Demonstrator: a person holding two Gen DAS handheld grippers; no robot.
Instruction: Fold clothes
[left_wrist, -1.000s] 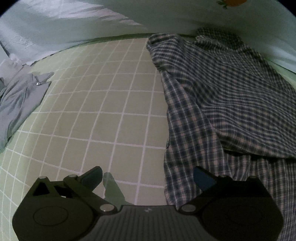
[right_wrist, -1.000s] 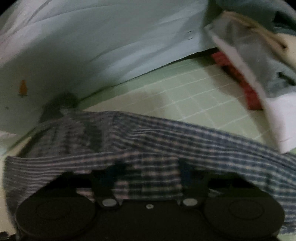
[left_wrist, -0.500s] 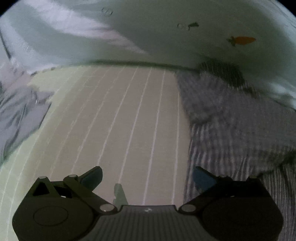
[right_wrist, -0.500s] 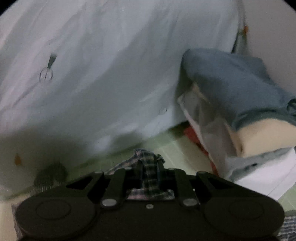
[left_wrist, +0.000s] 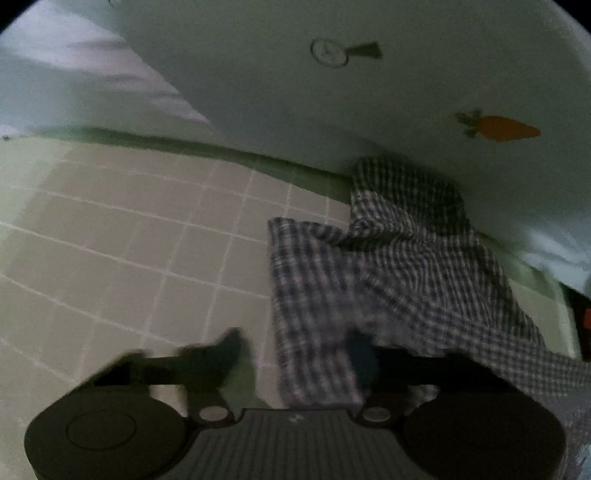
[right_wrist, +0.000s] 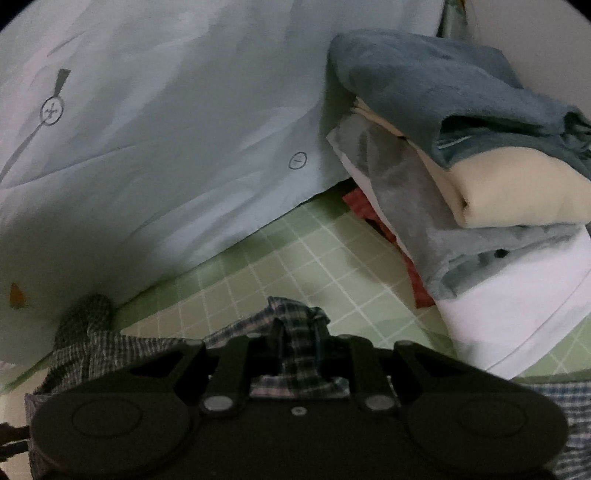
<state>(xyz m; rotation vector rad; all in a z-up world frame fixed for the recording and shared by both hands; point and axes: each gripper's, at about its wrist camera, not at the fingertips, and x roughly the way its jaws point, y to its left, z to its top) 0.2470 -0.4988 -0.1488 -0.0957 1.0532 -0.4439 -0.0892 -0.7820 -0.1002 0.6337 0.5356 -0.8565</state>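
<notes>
A blue and white plaid shirt (left_wrist: 391, 266) lies bunched on the green grid bedsheet (left_wrist: 129, 240), right of centre in the left wrist view. My left gripper (left_wrist: 299, 354) is partly closed around the shirt's near edge; its right finger is under the cloth, and motion blur hides any contact. My right gripper (right_wrist: 299, 343) is shut on a bunched fold of the plaid shirt (right_wrist: 295, 325) and holds it above the sheet.
A pale blue quilt (right_wrist: 166, 129) with a carrot print (left_wrist: 498, 127) lies along the far side. A stack of folded clothes (right_wrist: 480, 177) stands at the right, a blue towel on top. A red item (right_wrist: 369, 214) lies under it.
My right gripper closed on the shirt's edge and lifted it. My left gripper moved toward the shirt and its jaws narrowed around the cloth. The shirt is now bunched up.
</notes>
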